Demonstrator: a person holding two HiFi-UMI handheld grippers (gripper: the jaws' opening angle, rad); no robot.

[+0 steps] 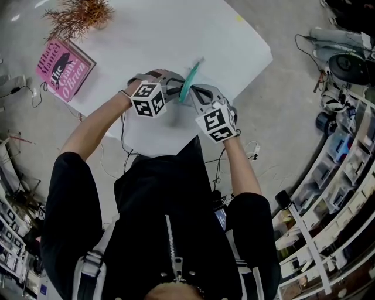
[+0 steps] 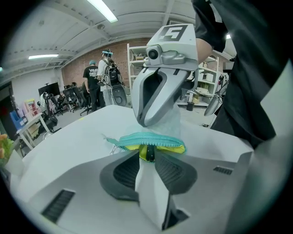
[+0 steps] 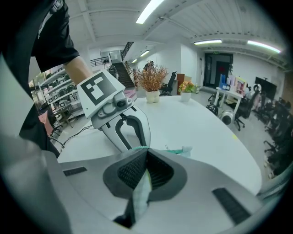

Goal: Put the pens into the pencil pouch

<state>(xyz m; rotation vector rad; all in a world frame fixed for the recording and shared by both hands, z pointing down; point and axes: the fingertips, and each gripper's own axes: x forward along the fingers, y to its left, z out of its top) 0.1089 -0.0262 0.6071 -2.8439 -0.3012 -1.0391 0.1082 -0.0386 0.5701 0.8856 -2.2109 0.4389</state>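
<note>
Above the white table (image 1: 176, 35), a translucent pencil pouch (image 1: 190, 82) with a teal zipper hangs between both grippers. My right gripper (image 3: 145, 153) is shut on the pouch's edge, and the thin fabric (image 3: 142, 194) runs back between its pads. From the other side my left gripper (image 2: 147, 157) points at the pouch mouth (image 2: 151, 140). A dark pen with yellow on it (image 2: 147, 153) stands between its fingertips, its front end inside the pouch. The jaws stand slightly apart around the pen. The rest of the pen is hidden by the jaws.
A pink book (image 1: 63, 68) and a dried plant (image 1: 79, 14) sit at the table's far left corner. Two potted plants (image 3: 153, 84) stand further along the table. Cables lie on the floor, and shelves (image 1: 334, 193) line the right side. People (image 2: 103, 77) stand far off.
</note>
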